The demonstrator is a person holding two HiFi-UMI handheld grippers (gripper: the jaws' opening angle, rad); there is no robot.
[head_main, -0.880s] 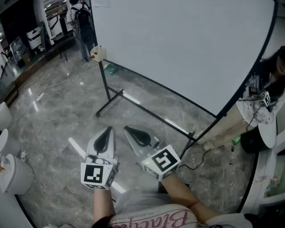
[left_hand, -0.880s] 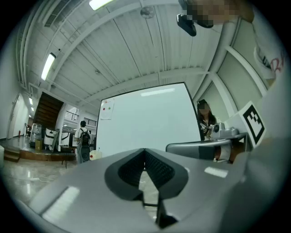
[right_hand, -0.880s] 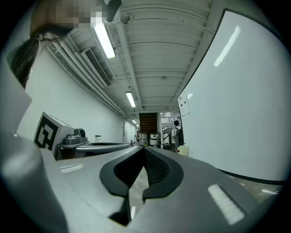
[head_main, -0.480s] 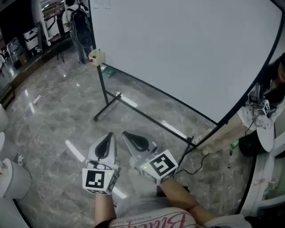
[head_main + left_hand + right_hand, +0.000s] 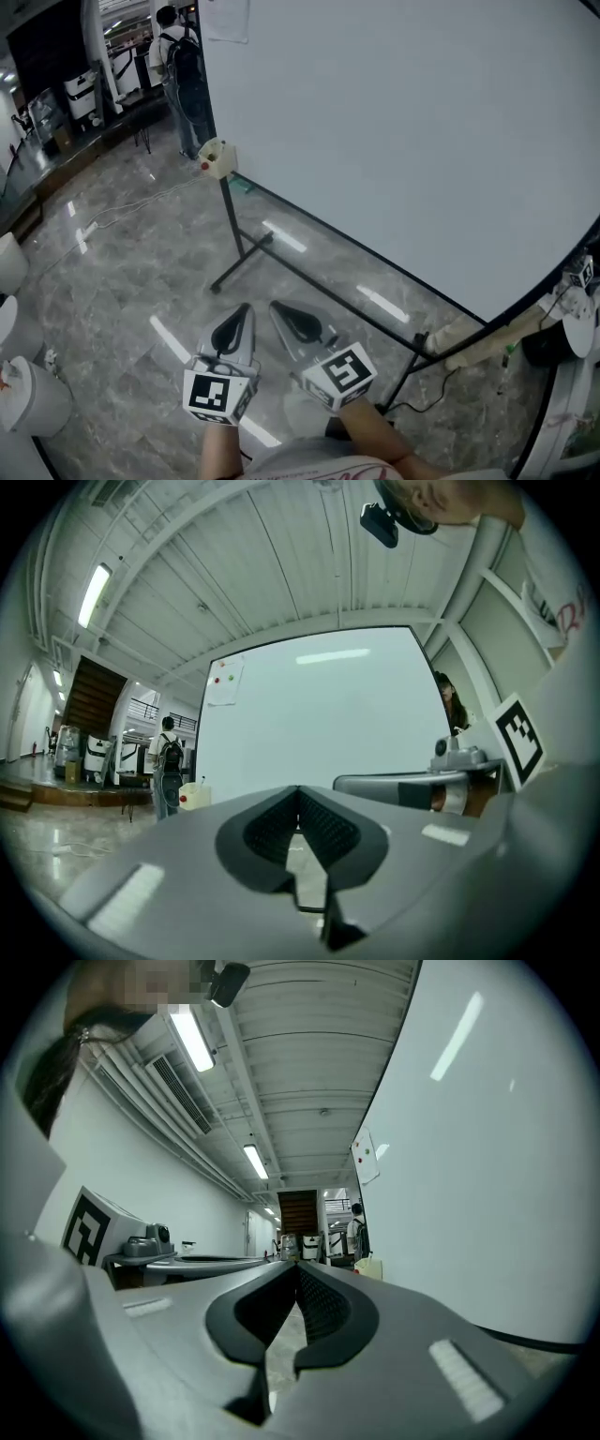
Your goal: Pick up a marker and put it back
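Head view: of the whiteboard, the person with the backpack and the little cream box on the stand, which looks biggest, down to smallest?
1. whiteboard, by far the largest.
2. person with the backpack, though standing far off, so distance shrinks them.
3. cream box with a red button, smallest.

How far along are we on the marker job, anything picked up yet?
Done: nothing visible. In hand: nothing; the left gripper and right gripper are both shut and empty, held low in front of the whiteboard. Left: everything. No marker shows in any view, so it has to be found, gripped, lifted and put back.
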